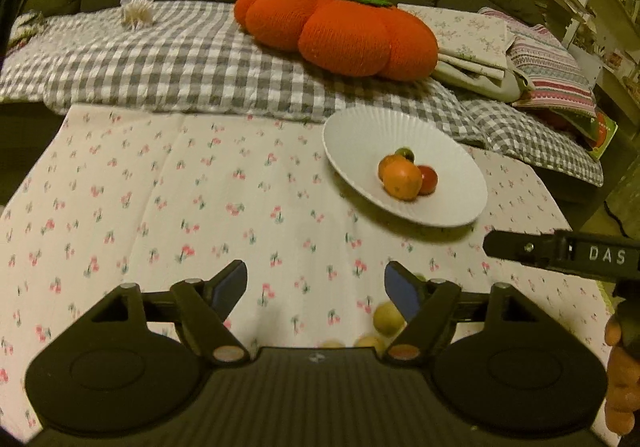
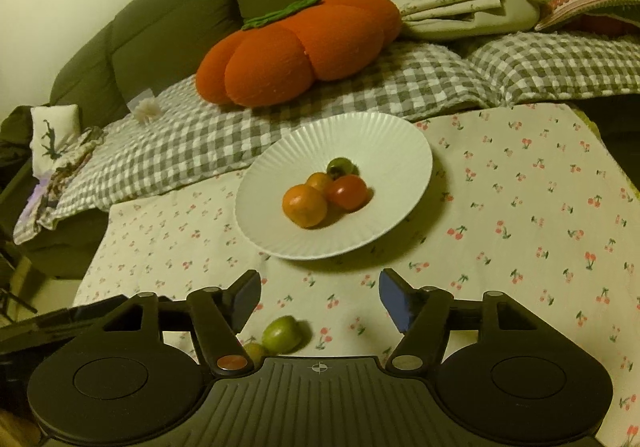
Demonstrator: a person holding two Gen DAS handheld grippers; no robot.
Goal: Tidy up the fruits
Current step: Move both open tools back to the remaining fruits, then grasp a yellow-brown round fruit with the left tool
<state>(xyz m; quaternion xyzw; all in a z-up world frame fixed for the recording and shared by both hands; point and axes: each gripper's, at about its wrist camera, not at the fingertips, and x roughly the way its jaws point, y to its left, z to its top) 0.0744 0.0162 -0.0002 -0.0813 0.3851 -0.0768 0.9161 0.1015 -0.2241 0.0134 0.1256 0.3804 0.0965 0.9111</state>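
Both tools hang over the desk (image 2: 520,175), which is spread with a cherry-print cloth. The left hand-held gripper (image 1: 316,285) stands with its jaws apart and nothing between them; the right hand-held gripper (image 2: 320,297) is likewise spread wide, empty, its blue pads clear of everything. Beyond them sits a white ribbed plate (image 2: 360,135) — four fruits huddle at its middle: a large orange one (image 2: 304,205) nearest, a smaller orange one (image 2: 319,180) behind it, a red one (image 2: 347,192) to the right, and a green one (image 2: 340,166) at the far side. Close in, on the cloth, a green fruit (image 2: 282,334) lies just inside the right tool's left finger, with a smaller one (image 2: 253,352) touching it, half hidden by the tool's body. From the left tool's view a pale yellow-green fruit (image 1: 387,318) lies near its right finger — two more peek out at the body's edge. Behind the desk, a sofa carries a checked blanket (image 2: 208,135) and a big orange pumpkin cushion (image 2: 296,51).
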